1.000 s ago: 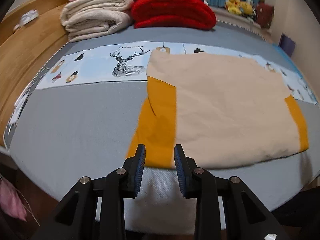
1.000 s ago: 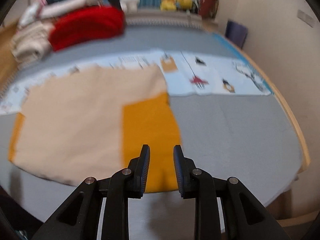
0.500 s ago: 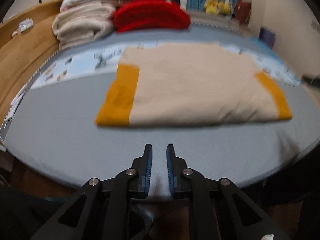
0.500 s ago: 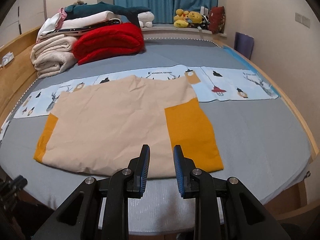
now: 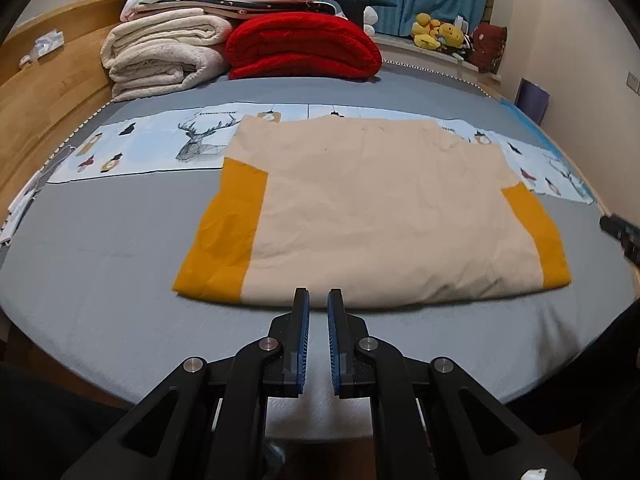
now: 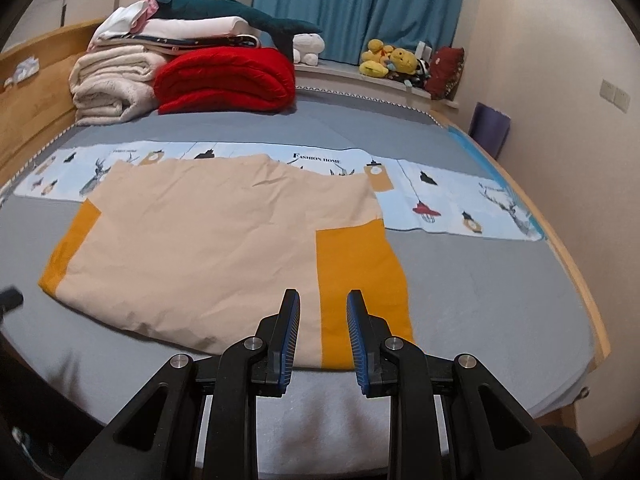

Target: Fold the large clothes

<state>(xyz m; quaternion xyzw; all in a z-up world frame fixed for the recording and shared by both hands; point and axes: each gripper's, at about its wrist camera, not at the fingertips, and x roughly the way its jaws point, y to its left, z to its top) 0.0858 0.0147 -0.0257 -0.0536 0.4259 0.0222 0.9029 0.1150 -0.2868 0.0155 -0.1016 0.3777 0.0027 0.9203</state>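
Garment (image 5: pixel 372 216), beige with orange sleeve panels, lies flat on the grey bed (image 5: pixel 100 280), nearer than the red blanket (image 5: pixel 300 46). Left gripper (image 5: pixel 318 304) hovers at its near hem, jaws nearly closed and empty; right gripper (image 6: pixel 323 312) hangs over the orange panel, jaws parted, empty. Best pinch both near corners evenly before folding.

Bare grey bed (image 5: pixel 100 264) around garment (image 5: pixel 380 208), stacked blankets (image 5: pixel 240 52) blocking far end

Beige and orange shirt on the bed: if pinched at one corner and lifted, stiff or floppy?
Likely floppy: the shirt is thin, creased cloth lying flat on the bed. Probably light for its size. One corner would likely drag the rest, so both grippers seem wiser.
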